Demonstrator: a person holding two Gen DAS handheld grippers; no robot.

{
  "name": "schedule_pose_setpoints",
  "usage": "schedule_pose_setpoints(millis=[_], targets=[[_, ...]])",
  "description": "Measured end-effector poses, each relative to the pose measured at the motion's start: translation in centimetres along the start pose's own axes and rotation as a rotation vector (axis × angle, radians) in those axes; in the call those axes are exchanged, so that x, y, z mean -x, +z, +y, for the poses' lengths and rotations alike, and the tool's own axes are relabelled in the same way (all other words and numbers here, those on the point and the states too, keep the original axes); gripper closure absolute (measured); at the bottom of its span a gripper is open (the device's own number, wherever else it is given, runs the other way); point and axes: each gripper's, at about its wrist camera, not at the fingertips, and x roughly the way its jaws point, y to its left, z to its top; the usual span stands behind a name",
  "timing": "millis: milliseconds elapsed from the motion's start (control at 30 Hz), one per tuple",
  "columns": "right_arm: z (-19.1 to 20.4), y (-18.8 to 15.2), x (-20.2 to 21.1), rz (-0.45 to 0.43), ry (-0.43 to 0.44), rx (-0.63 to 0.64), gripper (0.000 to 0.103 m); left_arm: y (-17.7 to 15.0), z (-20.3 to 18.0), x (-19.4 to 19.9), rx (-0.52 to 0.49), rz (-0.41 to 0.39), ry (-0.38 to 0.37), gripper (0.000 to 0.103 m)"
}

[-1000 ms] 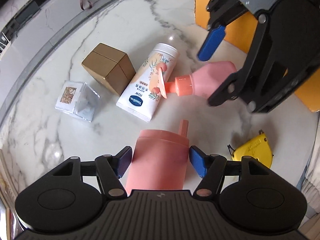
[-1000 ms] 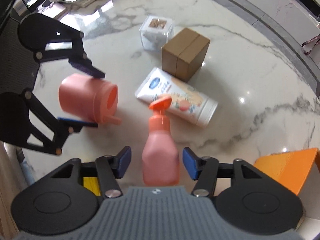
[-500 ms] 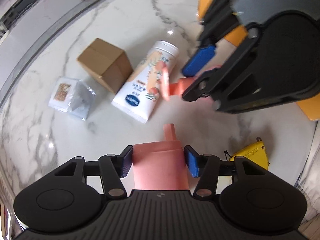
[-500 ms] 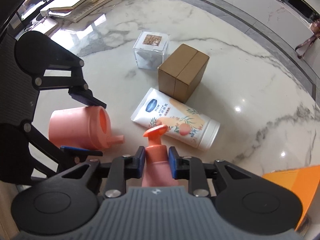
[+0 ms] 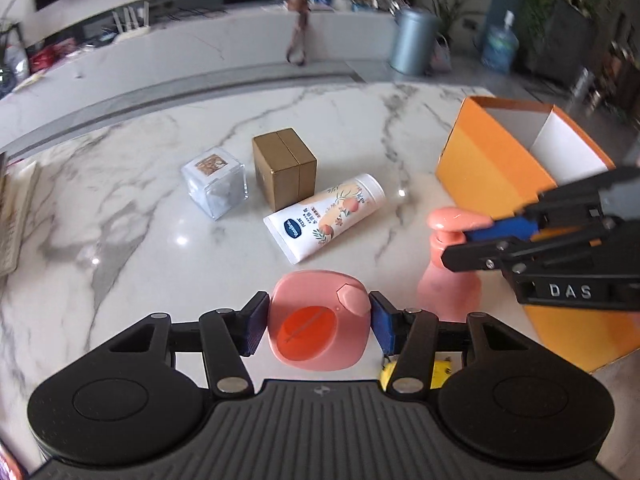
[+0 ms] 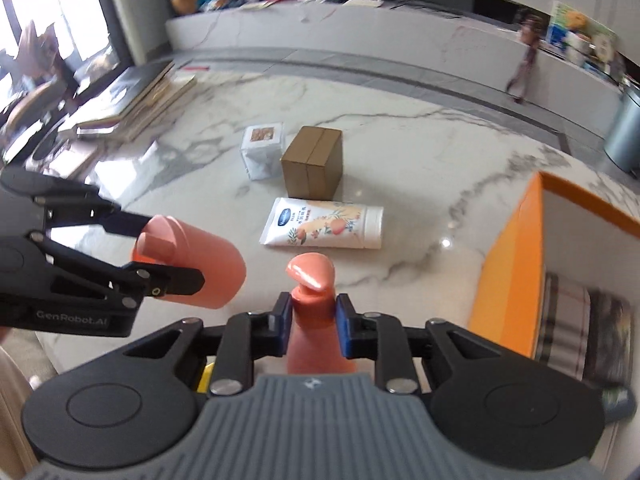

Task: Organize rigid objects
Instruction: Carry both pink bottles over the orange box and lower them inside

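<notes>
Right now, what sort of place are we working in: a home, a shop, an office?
Probably an office lobby or showroom rather than a home, though I can't be sure. The marble table stands in a wide open room with a long white counter, a water-cooler bottle and a tall grey bin.

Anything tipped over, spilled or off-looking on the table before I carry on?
No spill or damage shows. The white lotion tube lies on its side in front of the brown box. Both grippers are loaded: the left gripper clamps the pink cup, the right gripper the pink pump bottle.
</notes>
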Motion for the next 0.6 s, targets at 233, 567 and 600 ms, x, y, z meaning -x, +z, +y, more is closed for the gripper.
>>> schedule_pose_setpoints(millis=[233, 567, 600], targets=[[2.3, -3.8, 2.0, -0.067, -0.064, -0.006, 0.083, -1.7, -0.7, 2.0, 0.064, 0.077, 0.044, 0.042], [2.3, -5.1, 2.5, -0.164, -0.058, -0.063, 0.064, -3.9, -0.9, 1.1, 0.111, 0.063, 0.037, 0.041], [2.4, -5.2, 2.3, -0.168, -0.072, -0.064, 0.062, -4.0, -1.0, 1.1, 0.108, 0.051, 0.036, 0.042]])
